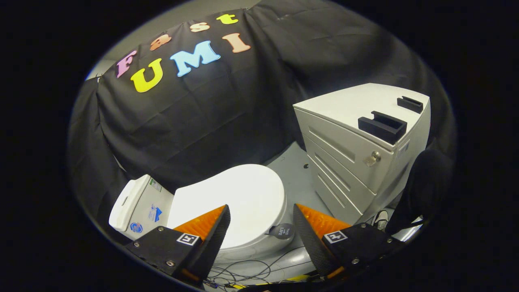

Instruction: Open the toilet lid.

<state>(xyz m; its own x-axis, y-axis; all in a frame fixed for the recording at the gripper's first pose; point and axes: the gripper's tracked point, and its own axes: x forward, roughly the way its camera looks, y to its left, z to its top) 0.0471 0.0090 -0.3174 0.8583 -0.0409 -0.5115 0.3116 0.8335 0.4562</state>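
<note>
The gripper view looks steeply down and forward from above, along its two spread fingers (261, 227), onto the closed white plastic toilet lid (233, 198) lying near, between and just beyond them. It faces the draped black cloth wall (194, 117), with a white metal drawer cabinet (357, 150) beside the toilet.

The toilet lid (239, 194) is plain glossy white, as is the tank (134, 205), which carries small blue, green and red stickers. A dark round tag (282, 231) sits at the lid's front edge. The drawer cabinet (348, 162) is off-white with black brackets (382, 125) on top. The floor (294, 178) is pale grey, with black cables (243, 272) across it.
</note>
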